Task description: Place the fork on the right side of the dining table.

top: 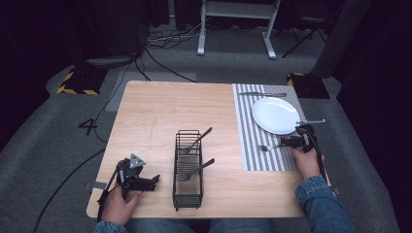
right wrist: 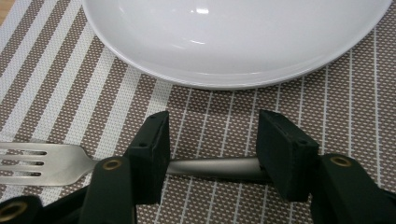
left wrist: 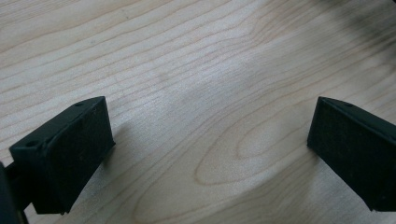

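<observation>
Fork (right wrist: 42, 163) flat on striped placemat (right wrist: 56, 93), just beside plate (right wrist: 233, 42) rim. Right gripper (right wrist: 212, 144) jaws apart, straddling handle, not pressing. Left gripper (left wrist: 210, 144) open over table (left wrist: 187, 70) near front-left corner.

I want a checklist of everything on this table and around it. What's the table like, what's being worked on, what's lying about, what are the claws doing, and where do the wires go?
Surface: wooden table, striped placemat on its right part.
Job's things: fork lying flat on the placemat beside the white plate; its handle runs crosswise between the right claw's jaws.
Clutter: black wire caddy holding two utensils; another utensil beyond the plate.
Grippers: right claw open, pads apart from the handle; left claw open over bare wood.
Cables: one cable trails from each claw; more run over the floor beyond the table.
Surroundings: grey carpet, white desk legs, yellow-black hazard markings.
</observation>
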